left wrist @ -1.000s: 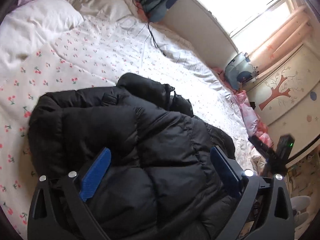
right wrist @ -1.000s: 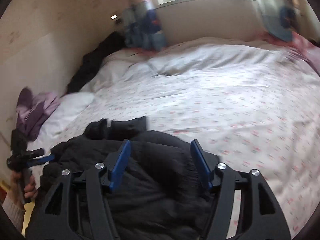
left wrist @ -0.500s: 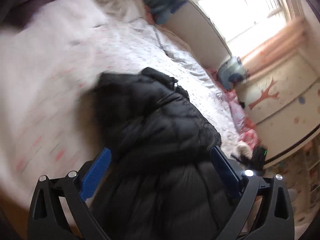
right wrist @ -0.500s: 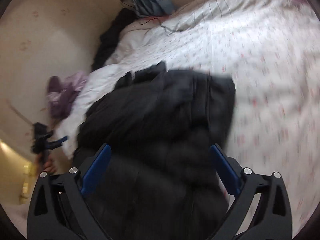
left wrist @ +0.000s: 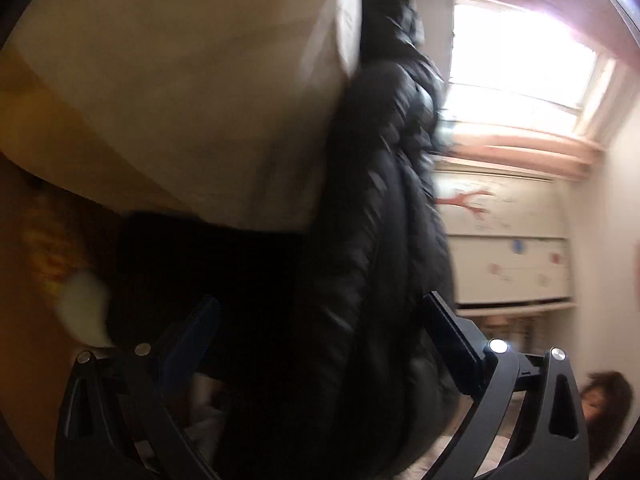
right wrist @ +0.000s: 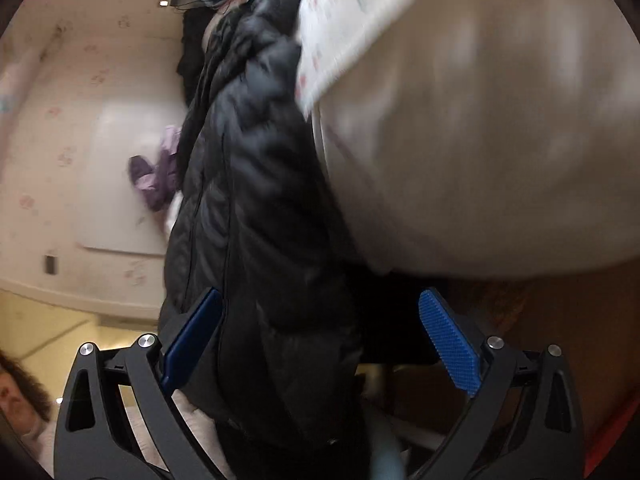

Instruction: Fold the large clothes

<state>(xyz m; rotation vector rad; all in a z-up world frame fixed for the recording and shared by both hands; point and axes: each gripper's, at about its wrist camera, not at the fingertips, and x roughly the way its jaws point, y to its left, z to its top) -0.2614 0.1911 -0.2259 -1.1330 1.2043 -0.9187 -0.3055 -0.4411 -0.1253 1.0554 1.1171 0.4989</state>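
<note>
Spreading both grippers, left [left wrist: 320, 320] and right [right wrist: 320, 320], we see one jacket [right wrist: 260, 200] between each pair of fingers, ungripped.

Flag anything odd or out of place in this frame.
The black jacket hangs over the edge of the bed instead of lying flat on it. Both views are tilted and blurred; both grippers' jaws stand wide open.

Both views are heavily smeared by motion blur. In the left wrist view a window [left wrist: 516, 64] at upper right is blown out to white glare, and the lower left sinks into dark shadow. The jacket [left wrist: 372, 208] reads as near-featureless black. The right wrist view is more evenly lit; the blue fingers [right wrist: 448, 340] stay sharp. Fisheye bending curves all edges.
</note>
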